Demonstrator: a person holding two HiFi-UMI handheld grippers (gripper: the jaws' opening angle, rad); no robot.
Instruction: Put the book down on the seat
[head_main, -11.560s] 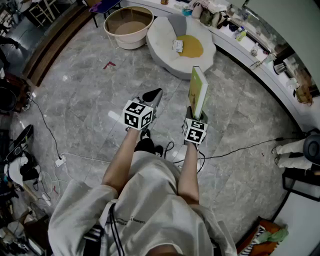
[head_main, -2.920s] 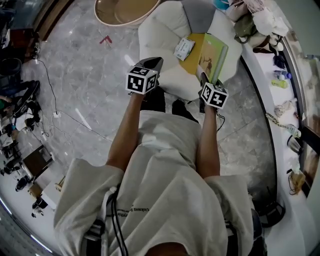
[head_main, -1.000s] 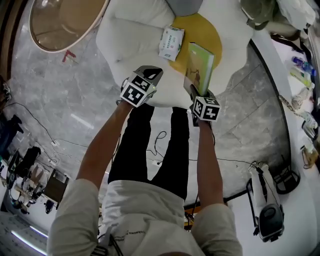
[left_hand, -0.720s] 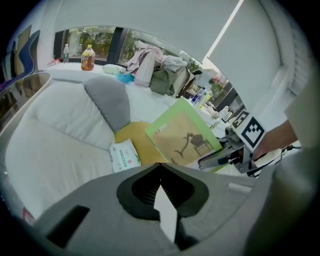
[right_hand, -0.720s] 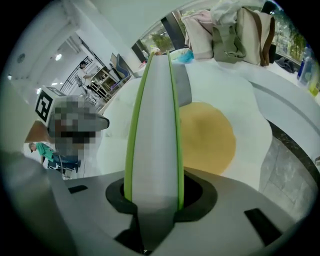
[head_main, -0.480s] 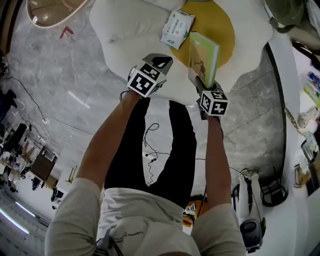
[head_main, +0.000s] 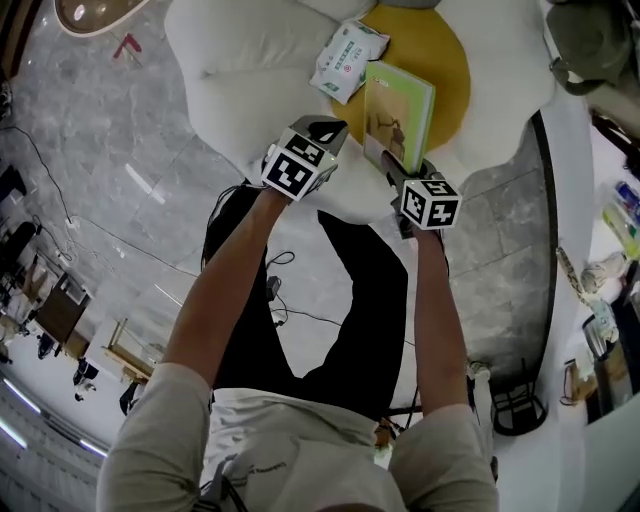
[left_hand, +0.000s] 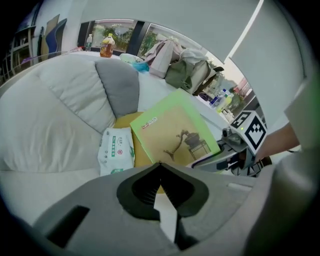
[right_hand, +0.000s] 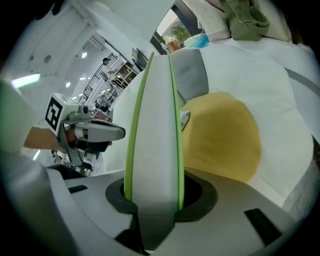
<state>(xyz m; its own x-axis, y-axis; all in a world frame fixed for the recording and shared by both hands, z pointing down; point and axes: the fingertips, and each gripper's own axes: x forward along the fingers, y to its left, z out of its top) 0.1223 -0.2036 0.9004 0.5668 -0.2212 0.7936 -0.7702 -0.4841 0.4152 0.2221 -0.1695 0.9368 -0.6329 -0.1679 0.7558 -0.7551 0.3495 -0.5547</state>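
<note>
The book (head_main: 398, 115) has a green cover with a small tree picture. It hangs over the yellow cushion (head_main: 452, 70) of the white seat (head_main: 250, 60). My right gripper (head_main: 388, 165) is shut on its lower edge. In the right gripper view the book (right_hand: 155, 130) stands edge-on between the jaws, white pages between green covers. My left gripper (head_main: 325, 128) is shut and empty, over the seat's front edge to the left of the book. From the left gripper view I see the book's cover (left_hand: 172, 135) tilted above the cushion, with the right gripper (left_hand: 235, 150) beside it.
A pack of wet wipes (head_main: 347, 60) lies on the seat to the left of the cushion. A grey pillow (left_hand: 120, 90) leans at the seat's back. A counter with bags (head_main: 600, 40) curves along the right. Cables (head_main: 290, 310) lie on the marble floor.
The right gripper has carried the book a little farther over the yellow cushion. The left gripper kept pace beside it, still shut.
</note>
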